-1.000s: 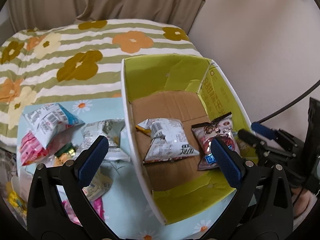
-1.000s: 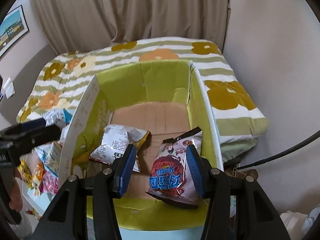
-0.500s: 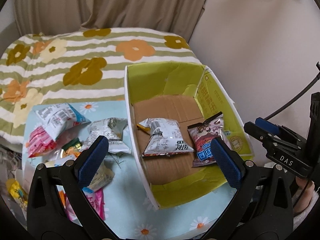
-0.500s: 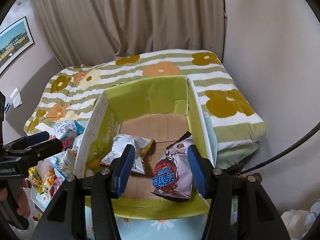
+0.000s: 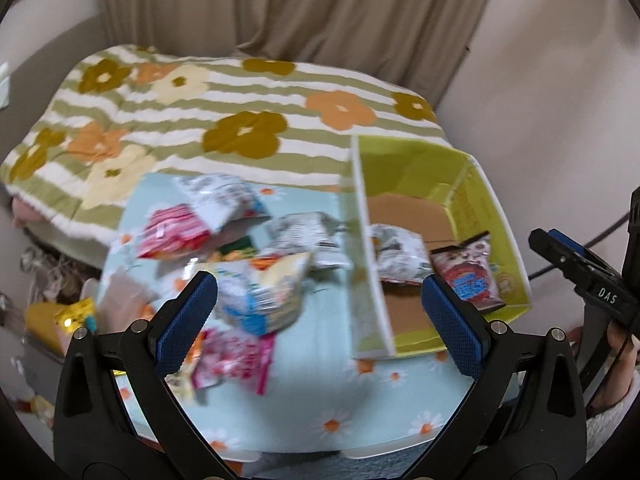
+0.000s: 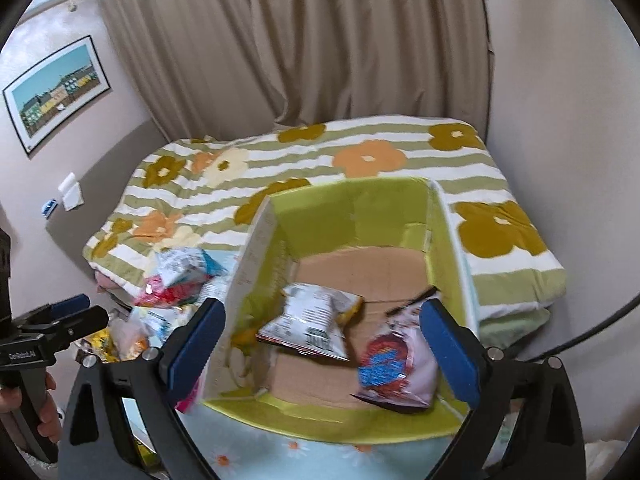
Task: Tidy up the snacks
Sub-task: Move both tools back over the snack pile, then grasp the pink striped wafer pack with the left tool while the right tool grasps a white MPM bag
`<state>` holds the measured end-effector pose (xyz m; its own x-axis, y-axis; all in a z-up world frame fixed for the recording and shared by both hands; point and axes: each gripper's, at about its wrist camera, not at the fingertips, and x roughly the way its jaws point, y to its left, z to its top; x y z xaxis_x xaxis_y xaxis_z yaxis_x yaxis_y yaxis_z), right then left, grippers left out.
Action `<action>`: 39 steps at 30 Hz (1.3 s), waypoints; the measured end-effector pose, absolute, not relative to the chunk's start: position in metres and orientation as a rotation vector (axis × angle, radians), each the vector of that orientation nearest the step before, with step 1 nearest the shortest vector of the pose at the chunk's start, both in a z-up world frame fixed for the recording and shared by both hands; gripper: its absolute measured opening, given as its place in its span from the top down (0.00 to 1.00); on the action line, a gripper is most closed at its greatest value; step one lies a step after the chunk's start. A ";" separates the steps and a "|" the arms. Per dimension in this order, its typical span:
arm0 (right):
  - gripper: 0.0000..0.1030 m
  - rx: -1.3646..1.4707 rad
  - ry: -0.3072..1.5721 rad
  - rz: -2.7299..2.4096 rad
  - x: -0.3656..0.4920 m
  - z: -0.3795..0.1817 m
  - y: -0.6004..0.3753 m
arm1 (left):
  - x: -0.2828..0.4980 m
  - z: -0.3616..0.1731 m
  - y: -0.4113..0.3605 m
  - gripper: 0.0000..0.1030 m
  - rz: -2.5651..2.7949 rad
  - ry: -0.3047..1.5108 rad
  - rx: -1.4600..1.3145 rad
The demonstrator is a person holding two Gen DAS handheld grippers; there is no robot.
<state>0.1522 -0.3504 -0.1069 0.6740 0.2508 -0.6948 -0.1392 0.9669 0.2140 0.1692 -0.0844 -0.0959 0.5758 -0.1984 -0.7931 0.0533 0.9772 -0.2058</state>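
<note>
A green-lined cardboard box [image 5: 408, 168] [image 6: 360, 208] stands on a pale blue daisy cloth [image 5: 320, 392]. Inside it lie a white snack bag [image 5: 400, 256] [image 6: 308, 320] and a red-and-blue snack bag [image 5: 466, 276] [image 6: 396, 364]. My right gripper [image 6: 322, 328] hovers over the box's near end, its jaws opening wide; the red-and-blue bag lies below them, untouched by the pads. My left gripper [image 5: 318, 300] stands open above the loose pile left of the box, over a yellow-and-blue bag [image 5: 264, 292]. Nothing is between its pads.
More loose bags lie on the cloth: a pink one [image 5: 172, 232], a white-and-blue one [image 5: 220, 200], another pink one [image 5: 236, 360]. A bed with a striped flower blanket [image 6: 360, 152] lies behind, then curtains. A wall and a black cable [image 6: 600, 320] are at the right.
The right jaws spread wide and let go of the red-and-blue bag, which now lies in the box; that gripper rose. The left gripper swung left from the box to over the loose pile.
</note>
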 end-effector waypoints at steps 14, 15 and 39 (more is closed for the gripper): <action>0.06 0.182 0.842 0.327 0.191 -0.095 -0.230 | 0.200 -0.107 0.044 0.02 -0.198 1.005 -0.084; 0.06 0.188 0.849 0.331 0.197 -0.096 -0.216 | 0.206 -0.109 0.053 0.02 -0.208 1.015 -0.064; 0.06 0.432 1.171 0.217 0.336 -0.214 -0.103 | 0.343 -0.253 0.081 0.02 -0.672 1.325 0.133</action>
